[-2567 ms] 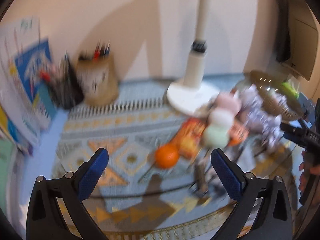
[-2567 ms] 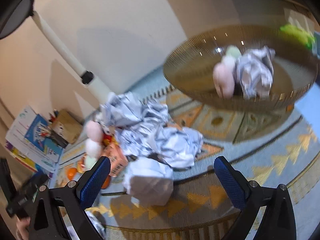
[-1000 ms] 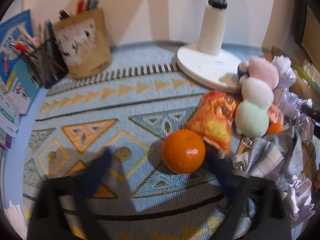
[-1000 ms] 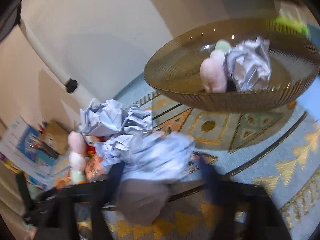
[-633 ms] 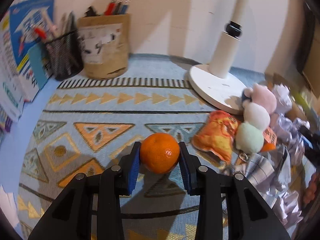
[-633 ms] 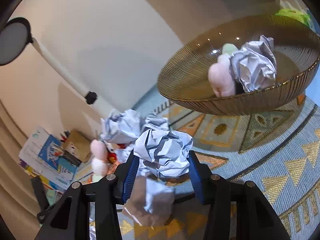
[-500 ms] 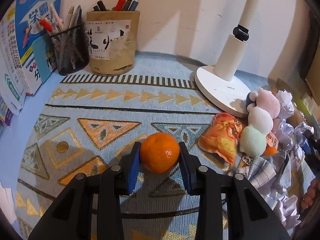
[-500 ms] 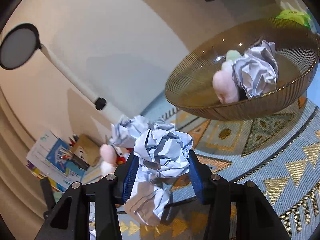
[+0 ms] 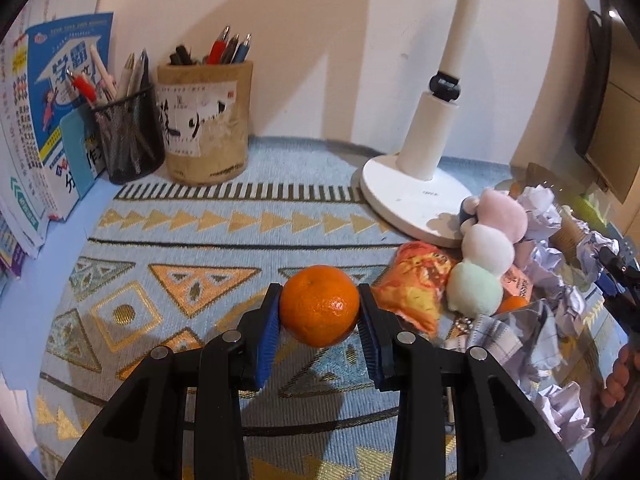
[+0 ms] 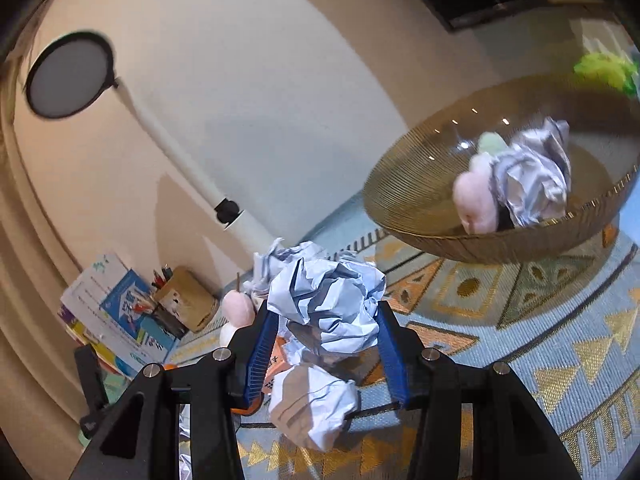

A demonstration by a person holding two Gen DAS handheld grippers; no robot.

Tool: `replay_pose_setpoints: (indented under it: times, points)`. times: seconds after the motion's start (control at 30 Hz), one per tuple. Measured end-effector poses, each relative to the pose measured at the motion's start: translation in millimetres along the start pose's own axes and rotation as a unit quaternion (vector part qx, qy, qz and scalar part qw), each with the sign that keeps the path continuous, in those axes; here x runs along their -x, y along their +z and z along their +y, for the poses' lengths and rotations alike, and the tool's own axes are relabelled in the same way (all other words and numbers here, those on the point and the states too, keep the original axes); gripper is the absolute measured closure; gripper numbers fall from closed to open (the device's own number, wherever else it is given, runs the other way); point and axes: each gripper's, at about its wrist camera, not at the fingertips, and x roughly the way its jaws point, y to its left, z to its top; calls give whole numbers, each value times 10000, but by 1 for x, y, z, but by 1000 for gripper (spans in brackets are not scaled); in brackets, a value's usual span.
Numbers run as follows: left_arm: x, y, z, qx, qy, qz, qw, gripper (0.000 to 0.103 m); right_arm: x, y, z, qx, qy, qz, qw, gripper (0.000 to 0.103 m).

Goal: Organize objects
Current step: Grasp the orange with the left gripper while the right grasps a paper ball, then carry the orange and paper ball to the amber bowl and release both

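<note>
woven cloth mat [image 9: 240, 240], crumpled paper ball [image 10: 326, 300], ribbed glossy bowl [image 10: 420, 200].

Orange [image 9: 319, 305] held between left gripper [image 9: 320, 320] pads, above patterned mat [image 9: 192, 256]. Snack packet [image 9: 416, 284] laid just right of orange; plush skewer [image 9: 486, 248] beside packet, touching lamp base [image 9: 416, 200]. Pen cup [image 9: 204, 120] and mesh pen holder [image 9: 128, 136] placed at mat's far edge against wall, books [image 9: 48, 112] stacked left of them. Crumpled paper ball [image 10: 328, 300] clamped in right gripper [image 10: 326, 336]; more paper [image 10: 312, 408] piled beneath. Bowl [image 10: 420, 184] set right of it, paper wad [image 10: 532, 176] and plush [image 10: 474, 200] inside.
</note>
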Motion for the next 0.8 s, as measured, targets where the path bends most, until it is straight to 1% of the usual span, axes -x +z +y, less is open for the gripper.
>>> replay_pose_setpoints:
  times: [0.1, 0.23, 0.37, 0.43, 0.5, 0.53, 0.63, 0.7, 0.8]
  points:
    - [9, -1, -4, -100, -42, -239, 9997, 70, -1, -1, 16, 336, -16, -27, 9994, 55]
    - [18, -1, -10, -251, -204, -468, 9984, 70, 0, -1, 25, 546, -54, -78, 9985, 55]
    - [17, 1, -12, -186, -358, -553, 9977, 70, 2, 0, 19, 404, -195, -153, 9989, 55]
    - [16, 6, -20, -242, -285, -577, 9976, 70, 5, 0, 17, 367, -247, -184, 9989, 55]
    - [15, 11, -31, -339, -208, -560, 9976, 70, 5, 4, 17, 326, -178, -143, 9992, 55]
    - [15, 18, -38, -359, -190, -572, 9975, 70, 5, 7, 18, 293, -147, -128, 9994, 55]
    - [18, 42, -58, -381, -287, -665, 9966, 70, 10, 25, 21, 309, -68, -165, 9994, 55]
    - [21, 63, -80, -457, -374, -779, 9952, 70, 14, 42, 21, 350, -115, -197, 9991, 55]
    - [19, 88, -115, -592, -581, -838, 9930, 70, 21, 76, 10, 164, -99, -313, 9993, 55]
